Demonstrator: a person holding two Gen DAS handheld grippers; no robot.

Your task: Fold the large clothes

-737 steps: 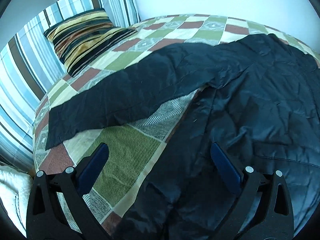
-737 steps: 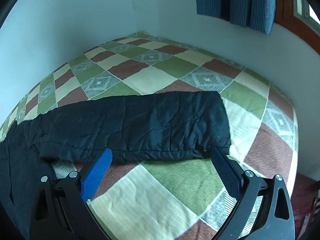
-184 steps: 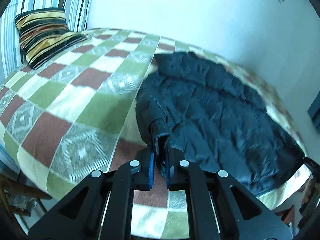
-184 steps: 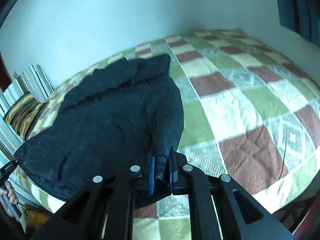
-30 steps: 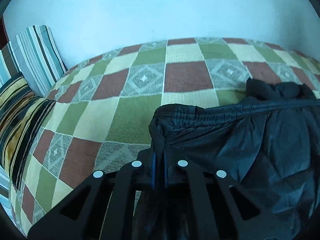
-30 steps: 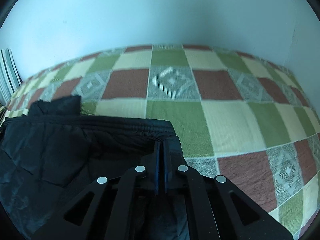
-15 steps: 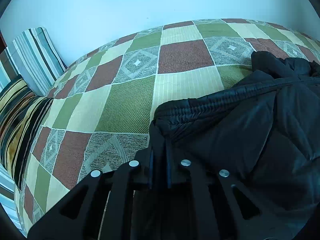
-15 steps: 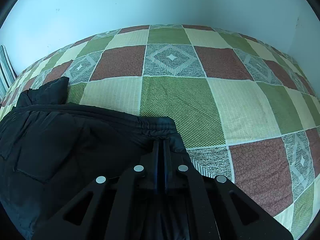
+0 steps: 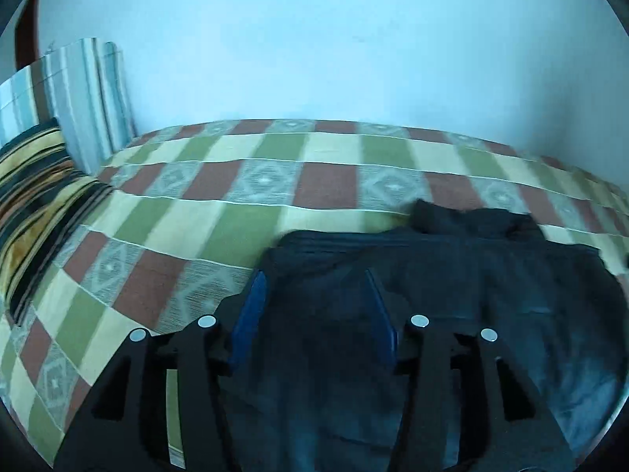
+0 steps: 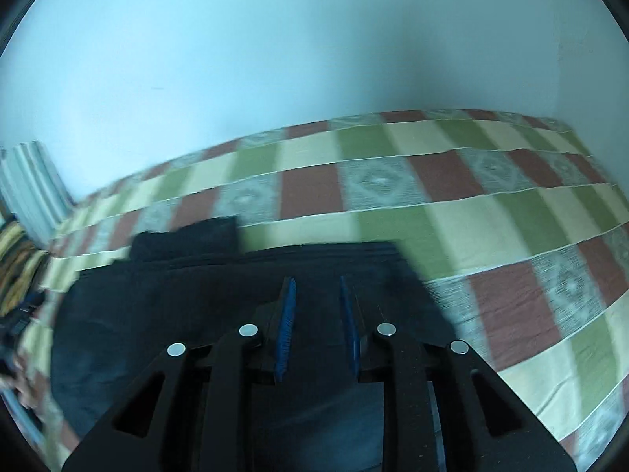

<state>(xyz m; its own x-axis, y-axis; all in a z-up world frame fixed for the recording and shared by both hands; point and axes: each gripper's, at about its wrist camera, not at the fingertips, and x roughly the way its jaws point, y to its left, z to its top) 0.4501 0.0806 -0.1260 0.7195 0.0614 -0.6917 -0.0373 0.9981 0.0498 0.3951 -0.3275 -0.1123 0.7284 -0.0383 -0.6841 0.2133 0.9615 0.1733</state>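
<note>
A black padded jacket (image 9: 471, 295) lies folded on the checked bedspread (image 9: 196, 228), its ribbed hem along the far edge and the collar poking out beyond it. My left gripper (image 9: 314, 287) hangs over the jacket's left far corner, its jaws opening, the blue pads clear of the cloth. In the right wrist view the same jacket (image 10: 165, 306) fills the lower left. My right gripper (image 10: 314, 287) hovers above its right far corner, jaws opening too, with a narrower gap and nothing pinched between the pads.
A striped yellow and black pillow (image 9: 35, 204) and a blue striped cushion (image 9: 78, 98) stand at the left end of the bed. A pale wall (image 9: 314, 39) runs behind the bed. A hand (image 10: 15, 373) shows at the left rim of the right wrist view.
Both grippers have let go of the jacket's hem corners and opened. Both have pulled back and risen, so the jacket now lies flat below them and more wall shows.
</note>
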